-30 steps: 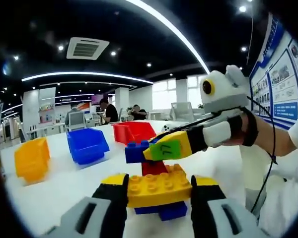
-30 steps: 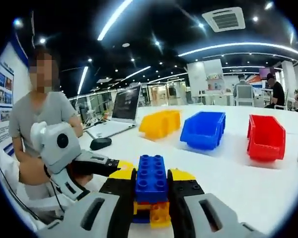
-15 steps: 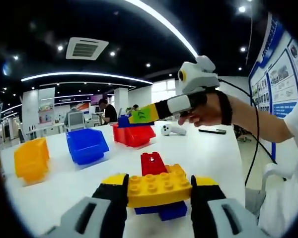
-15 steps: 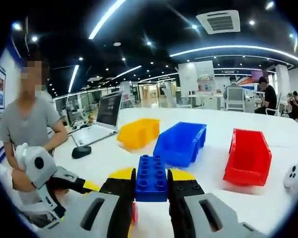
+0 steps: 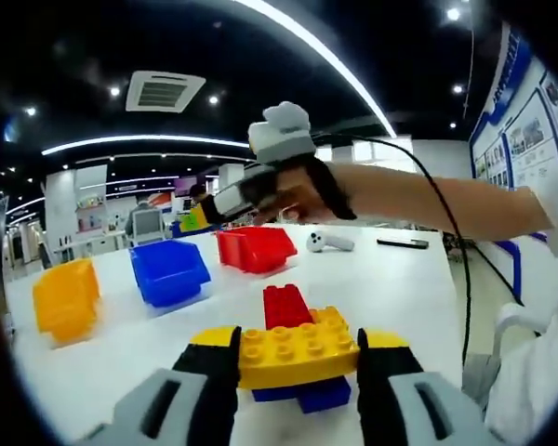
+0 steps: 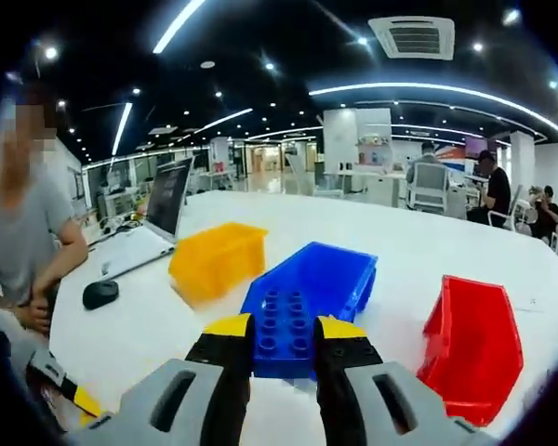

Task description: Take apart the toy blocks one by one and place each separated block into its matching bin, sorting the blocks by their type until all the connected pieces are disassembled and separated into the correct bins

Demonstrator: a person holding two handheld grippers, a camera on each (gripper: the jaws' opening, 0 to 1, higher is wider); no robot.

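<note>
My left gripper (image 5: 298, 342) is shut on a yellow block (image 5: 298, 355) just above the white table (image 5: 391, 279). A red block (image 5: 285, 306) sits on top of the yellow one and a blue block (image 5: 314, 394) hangs under it. Farther off, the right gripper (image 5: 193, 221) hovers over the blue bin (image 5: 167, 271). In the right gripper view, my right gripper (image 6: 284, 327) is shut on a separate blue block (image 6: 283, 325), right in front of the blue bin (image 6: 327, 277). The yellow bin (image 6: 214, 261) lies to its left and the red bin (image 6: 469, 346) to its right.
The yellow bin (image 5: 63, 299) and red bin (image 5: 254, 248) flank the blue one. A white controller (image 5: 323, 242) and a black phone (image 5: 395, 243) lie behind them. A laptop (image 6: 160, 216), a mouse (image 6: 100, 294) and a seated person (image 6: 23, 232) are at the table's left side.
The right gripper has pulled the blue block off the stack and carried it across to the blue bin. My left gripper kept hold of the yellow block and stayed put.
</note>
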